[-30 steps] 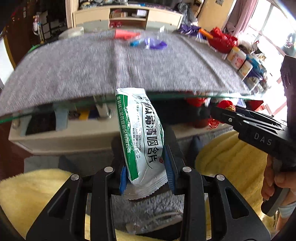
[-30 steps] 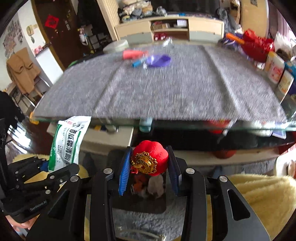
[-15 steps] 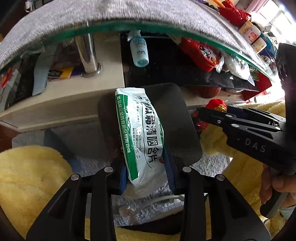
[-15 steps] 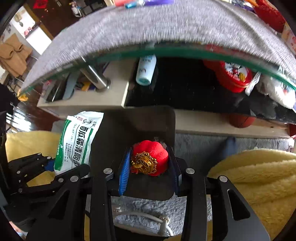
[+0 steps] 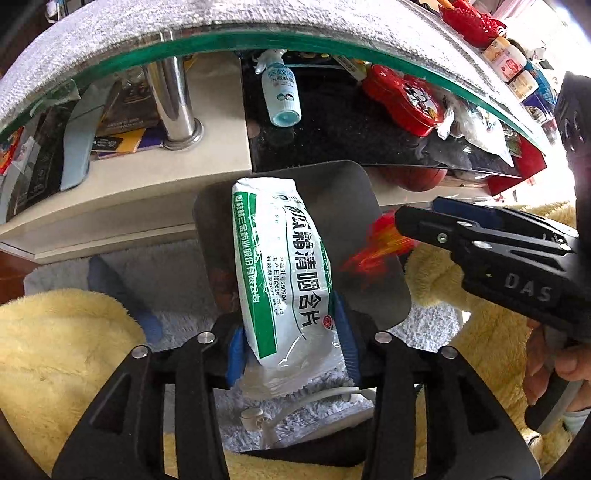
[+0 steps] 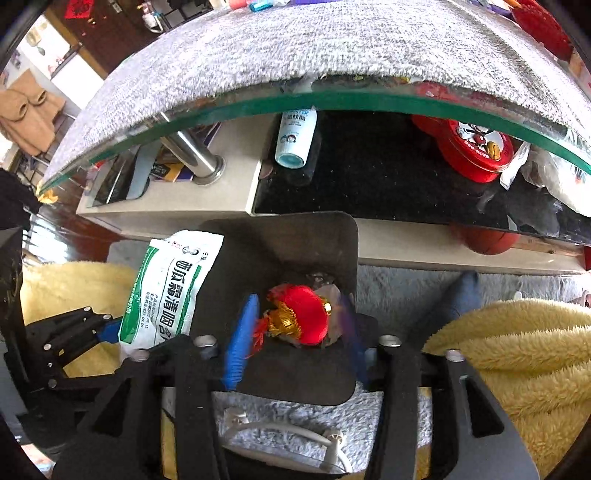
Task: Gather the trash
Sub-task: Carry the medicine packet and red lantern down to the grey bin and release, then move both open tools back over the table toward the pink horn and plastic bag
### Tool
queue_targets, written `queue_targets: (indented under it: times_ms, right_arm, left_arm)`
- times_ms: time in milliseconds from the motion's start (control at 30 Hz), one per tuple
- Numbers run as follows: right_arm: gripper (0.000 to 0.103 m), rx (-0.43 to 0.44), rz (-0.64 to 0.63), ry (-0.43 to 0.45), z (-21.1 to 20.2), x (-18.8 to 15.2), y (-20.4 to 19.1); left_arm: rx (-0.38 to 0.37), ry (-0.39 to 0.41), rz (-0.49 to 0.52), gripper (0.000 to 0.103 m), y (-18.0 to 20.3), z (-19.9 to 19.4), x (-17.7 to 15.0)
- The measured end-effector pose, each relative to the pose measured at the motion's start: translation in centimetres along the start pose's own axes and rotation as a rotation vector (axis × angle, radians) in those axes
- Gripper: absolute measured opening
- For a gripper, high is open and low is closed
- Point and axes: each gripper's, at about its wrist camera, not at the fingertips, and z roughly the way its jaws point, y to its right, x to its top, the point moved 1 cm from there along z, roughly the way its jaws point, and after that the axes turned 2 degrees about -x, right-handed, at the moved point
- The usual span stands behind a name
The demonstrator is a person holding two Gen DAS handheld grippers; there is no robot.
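Trash in both hands hangs over the dark bin [image 5: 354,192] below the tabletop [image 5: 258,26]. The left hand-held gripper [image 5: 291,343], its jaws just widening, has the white-green packet [image 5: 284,266] upright between them, long axis pointing forward. The right hand-held gripper [image 6: 295,332], jaws spreading too, has let go of the red ornament [image 6: 303,317], which lies over the bin mouth.

Glossy plastic packet [image 5: 284,266], fluffy rug [image 5: 66,350]

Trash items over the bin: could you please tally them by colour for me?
White and green: 1, the packet
Red: 1, the ornament
Total: 2
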Motion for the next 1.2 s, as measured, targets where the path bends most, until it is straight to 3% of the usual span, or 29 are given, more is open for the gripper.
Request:
queue_targets:
  times_ms: [100,200,367,600,733,800,1200]
  right_arm:
    - [0.060,-0.006,0.021,0.021,-0.8,0.5,0.6]
    - [0.073,-0.020,0.046,0.066,-2.4,1.2,1.5]
    - [0.075,-0.030,0.089,0.130,-5.3,2.8,3.2]
    - [0.075,-0.062,0.094,0.218,-8.6,5.1,3.8]
    - [0.087,-0.072,0.104,0.259,-9.8,6.6,3.9]
    - [0.087,-0.066,0.106,0.269,-10.1,7.5,4.0]
    - [0.087,-0.066,0.077,0.305,-9.8,14.2,3.6]
  left_arm:
    - [0.022,0.018,-0.002,0.049,-0.4,-0.7,0.3]
    - [0.046,0.054,-0.005,0.066,-1.1,-2.2,0.8]
    - [0.041,0.120,-0.018,0.078,-1.8,-5.2,2.1]
    - [0.047,0.211,-0.041,0.086,-2.2,-9.0,4.6]
    - [0.056,0.259,-0.046,0.087,-2.7,-10.8,6.2]
    - [0.062,0.281,-0.043,0.087,-2.8,-11.5,7.1]
    - [0.106,0.320,-0.012,0.088,-3.6,-12.1,12.8]
